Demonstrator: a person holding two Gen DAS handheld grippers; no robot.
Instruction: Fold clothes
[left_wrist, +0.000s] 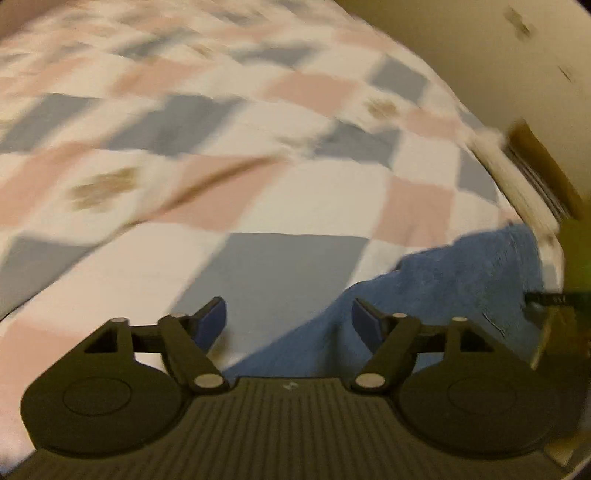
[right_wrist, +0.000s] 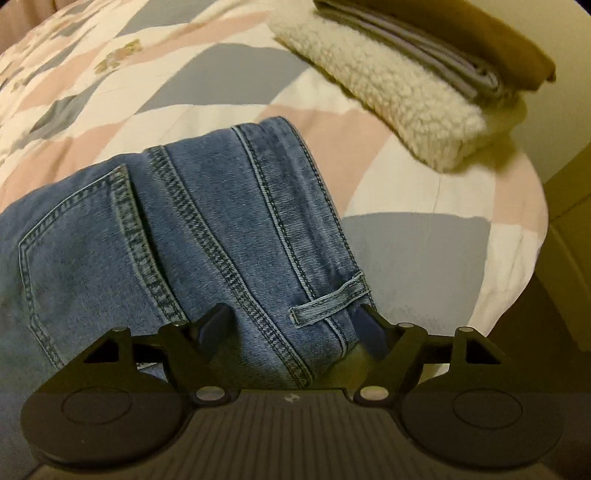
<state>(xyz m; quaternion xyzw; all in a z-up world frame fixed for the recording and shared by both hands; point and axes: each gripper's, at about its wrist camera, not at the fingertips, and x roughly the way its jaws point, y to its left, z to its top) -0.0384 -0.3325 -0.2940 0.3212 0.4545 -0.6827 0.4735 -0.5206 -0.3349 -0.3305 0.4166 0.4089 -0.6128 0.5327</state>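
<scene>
Jeans (right_wrist: 207, 236) between right claw (right_wrist: 295, 325) fingers; no writing legible.

Warm, dim indoor light is cast over both fisheye views, which are bowed and vignetted at the corners. The pink, grey and white checked bedspread (left_wrist: 258, 155) is smeared by motion blur in the left view; the blue denim jeans (right_wrist: 207, 229) are rendered sharply in the right.

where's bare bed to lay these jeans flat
Free: the checked pink, grey and white quilt left of the blue denim jeans, and a smaller strip between the jeans and the folded stack of cream fleece. Crowded: the far right corner, where that stack sits.
</scene>
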